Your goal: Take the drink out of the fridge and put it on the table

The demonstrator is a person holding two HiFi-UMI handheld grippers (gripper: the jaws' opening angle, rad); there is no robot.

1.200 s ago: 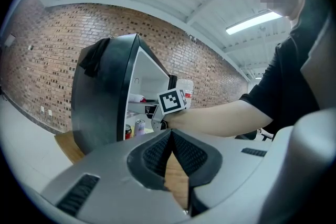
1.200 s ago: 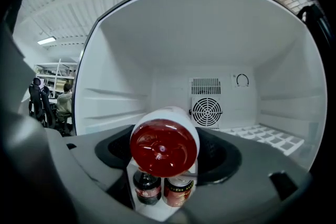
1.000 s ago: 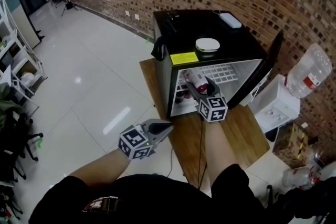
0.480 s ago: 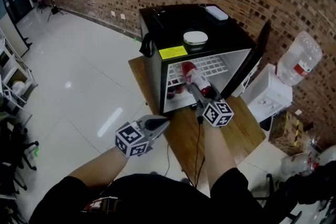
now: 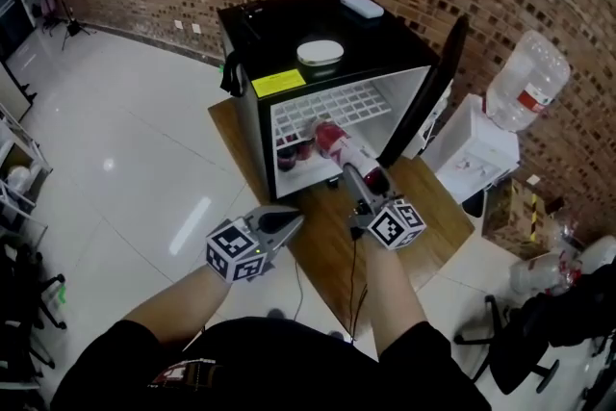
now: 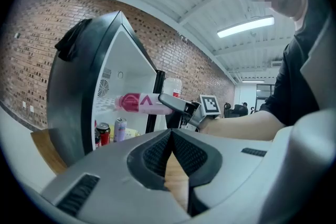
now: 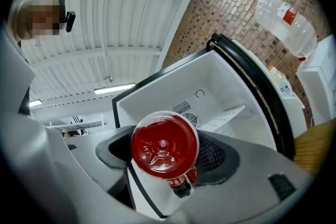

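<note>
R gripper clamps drink, cap end hidden btwn jaws

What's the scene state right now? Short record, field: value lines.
fridge: black fridge on the wooden table, door open
drink: red bottle, lying about level at the fridge opening, not set down
right gripper: jaws closed on the red bottle
left gripper: jaws together, nothing between them, held in front of the fridge
inside fridge: cans on the lower level
</note>
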